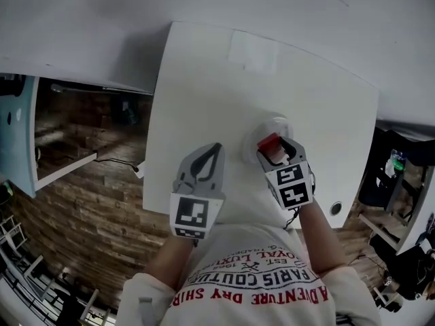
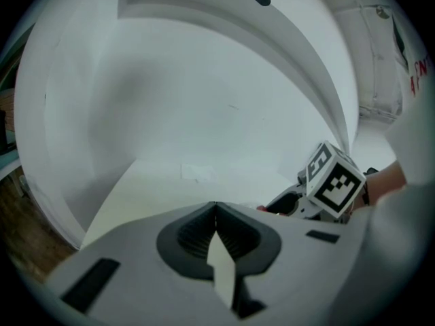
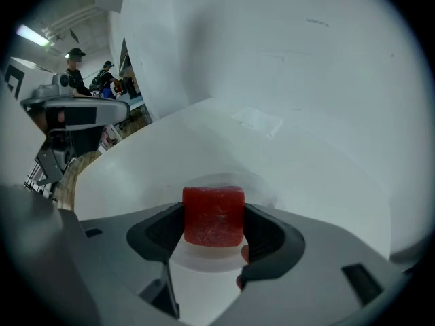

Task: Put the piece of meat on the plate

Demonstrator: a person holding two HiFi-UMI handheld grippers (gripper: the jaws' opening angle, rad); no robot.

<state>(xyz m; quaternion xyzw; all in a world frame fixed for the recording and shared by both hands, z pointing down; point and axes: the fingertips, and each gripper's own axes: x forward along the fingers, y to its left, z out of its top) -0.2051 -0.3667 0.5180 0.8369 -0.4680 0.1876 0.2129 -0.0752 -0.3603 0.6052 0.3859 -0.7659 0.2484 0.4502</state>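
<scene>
The piece of meat [image 1: 268,143] is a red cube, and my right gripper [image 1: 275,146] is shut on it over the small white plate [image 1: 279,123] near the middle of the white table [image 1: 204,80]. In the right gripper view the meat [image 3: 213,216] sits squarely between the dark pads, with the plate [image 3: 262,185] right under it; whether they touch cannot be told. My left gripper [image 1: 216,148] is shut and holds nothing, hovering left of the plate. The left gripper view shows its jaws [image 2: 216,212] pressed together and the right gripper [image 2: 299,202] off to the right.
A pale rectangular patch [image 1: 253,49] lies on the far part of the table. A round hole [image 1: 335,208] sits by the table's near right edge. Wooden floor [image 1: 81,182] lies to the left, dark furniture [image 1: 384,175] to the right. People stand far off [image 3: 75,63].
</scene>
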